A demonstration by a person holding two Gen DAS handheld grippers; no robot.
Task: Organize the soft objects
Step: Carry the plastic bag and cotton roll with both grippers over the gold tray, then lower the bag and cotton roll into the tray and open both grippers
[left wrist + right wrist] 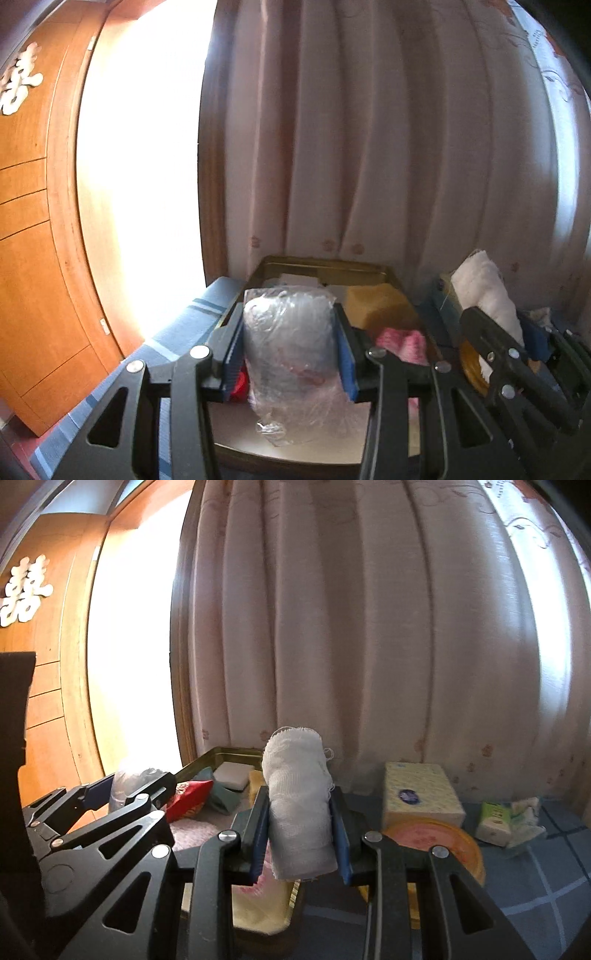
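Bag point(290, 343): plastic-wrapped soft bundle, light, crinkly, slippery; upright, long axis vertical, over the tray point(321, 264). My left hand-held gripper point(290, 354) pinches its middle.

Gauze roll point(299, 808): light, squashy; upright, near the tray's edge. My right hand-held gripper point(300, 840) pinches its lower half.

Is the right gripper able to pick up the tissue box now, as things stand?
Probably not yet. The right gripper is shut on the gauze roll, so it is occupied. The tissue box itself sits uncovered ahead to the right.
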